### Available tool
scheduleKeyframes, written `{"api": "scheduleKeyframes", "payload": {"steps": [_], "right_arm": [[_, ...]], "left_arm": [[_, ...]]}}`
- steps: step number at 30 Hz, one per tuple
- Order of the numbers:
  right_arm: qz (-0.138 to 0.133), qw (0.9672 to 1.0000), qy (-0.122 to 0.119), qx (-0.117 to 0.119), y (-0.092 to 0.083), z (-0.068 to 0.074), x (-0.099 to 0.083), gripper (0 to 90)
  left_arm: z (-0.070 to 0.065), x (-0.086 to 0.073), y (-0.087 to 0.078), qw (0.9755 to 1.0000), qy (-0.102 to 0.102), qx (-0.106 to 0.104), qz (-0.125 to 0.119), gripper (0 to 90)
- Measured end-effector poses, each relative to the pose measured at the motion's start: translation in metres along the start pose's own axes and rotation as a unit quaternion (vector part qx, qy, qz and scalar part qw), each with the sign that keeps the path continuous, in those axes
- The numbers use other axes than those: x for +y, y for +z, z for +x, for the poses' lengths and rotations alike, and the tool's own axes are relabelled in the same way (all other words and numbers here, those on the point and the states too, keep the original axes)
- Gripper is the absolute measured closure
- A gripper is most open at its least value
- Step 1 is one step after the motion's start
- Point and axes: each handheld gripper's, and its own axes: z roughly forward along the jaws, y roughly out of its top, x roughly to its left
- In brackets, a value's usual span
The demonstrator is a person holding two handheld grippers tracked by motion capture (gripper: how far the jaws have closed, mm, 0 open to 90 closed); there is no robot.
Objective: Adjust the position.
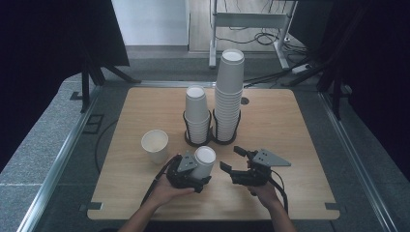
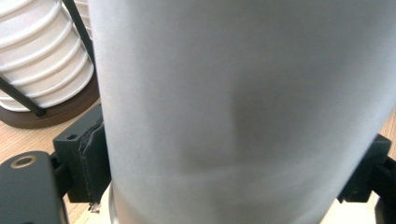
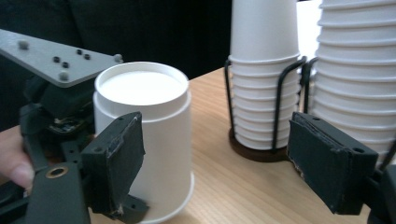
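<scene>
High view. The left gripper (image 1: 196,175) pinched an upside-down white paper cup (image 1: 204,162) near the front edge of the wooden table (image 1: 290,125), the cup's flat base facing up. Just to its right the right gripper (image 1: 233,160) pointed toward the cup with its jaws spread and nothing between them. An upright loose cup (image 1: 154,145) stood to the left, and two wire holders behind carried a short stack (image 1: 197,113) and a tall stack (image 1: 228,92) of inverted cups. The step in hand was judged to be the handling of a single cup drawn apart from the stacks, with the second gripper about to take hold of it.

Left gripper view. The cup wall (image 2: 243,112) lay directly before the camera, smooth, matte white and slightly tapered, with both black pads (image 2: 93,163) pressed against its sides. No dent was visible, yet so thin a wall was judged liable to buckle under a harder squeeze.

Right gripper view. The cup (image 3: 144,135) stood just beyond the near jaw, its recessed base uppermost and its rolled rim close to the table. The right jaws stood apart and empty, one before the cup and the other before the tall stack (image 3: 359,70). The next move was judged to call for sliding them round the cup and closing gently.
</scene>
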Motion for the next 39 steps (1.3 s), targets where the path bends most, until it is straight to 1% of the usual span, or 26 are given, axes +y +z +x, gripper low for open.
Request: {"api": "scheduleKeyframes", "payload": {"steps": [2, 7, 10, 11, 13, 15, 19, 23, 26, 32, 36, 39], "right_arm": [[0.003, 1.0000, -0.003, 0.009, 0.003, 0.003, -0.001, 19.1], [0.009, 0.9997, -0.007, 0.023, 0.008, 0.009, -0.002, 18.9], [0.016, 0.9994, -0.009, 0.029, 0.011, 0.011, -0.004, 18.3], [0.018, 0.9993, -0.007, 0.032, 0.012, 0.011, -0.005, 18.3], [0.019, 0.9992, -0.006, 0.035, 0.012, 0.012, -0.005, 18.4], [0.019, 0.9991, -0.008, 0.037, 0.013, 0.013, -0.005, 18.4], [0.018, 0.9987, -0.006, 0.048, 0.015, 0.016, -0.005, 18.4], [0.021, 0.9984, -0.011, 0.052, 0.017, 0.020, -0.005, 18.3], [0.023, 0.9983, -0.009, 0.052, 0.018, 0.019, -0.006, 18.3], [0.028, 0.9979, -0.009, 0.058, 0.023, 0.023, -0.008, 18.3], [0.036, 0.9972, -0.013, 0.064, 0.027, 0.025, -0.010, 18.3], [0.037, 0.9968, -0.011, 0.070, 0.028, 0.025, -0.011, 18.9]], "left_arm": [[-0.001, 0.000, 0.001, 1.0000, 0.002, -0.001, 0.003, 11.8], [-0.004, 0.001, 0.003, 0.9999, 0.011, -0.004, 0.010, 11.8], [-0.005, 0.001, 0.004, 0.9998, 0.013, -0.004, 0.014, 11.8], [-0.006, 0.000, 0.005, 0.9998, 0.011, -0.005, 0.013, 11.8], [-0.006, 0.000, 0.006, 0.9999, 0.010, -0.006, 0.012, 11.8], [-0.007, 0.000, 0.007, 0.9997, 0.015, -0.006, 0.017, 11.8], [-0.007, 0.000, 0.008, 0.9997, 0.017, -0.006, 0.017, 11.9], [-0.008, -0.001, 0.009, 0.9996, 0.020, -0.005, 0.019, 11.9], [-0.009, 0.000, 0.010, 0.9996, 0.021, -0.005, 0.018, 11.9], [-0.014, 0.003, 0.010, 0.9992, 0.034, -0.007, 0.022, 11.9], [-0.019, 0.004, 0.011, 0.9990, 0.039, -0.015, 0.018, 11.9], [-0.021, 0.005, 0.011, 0.9984, 0.043, -0.033, 0.019, 12.0]]}}
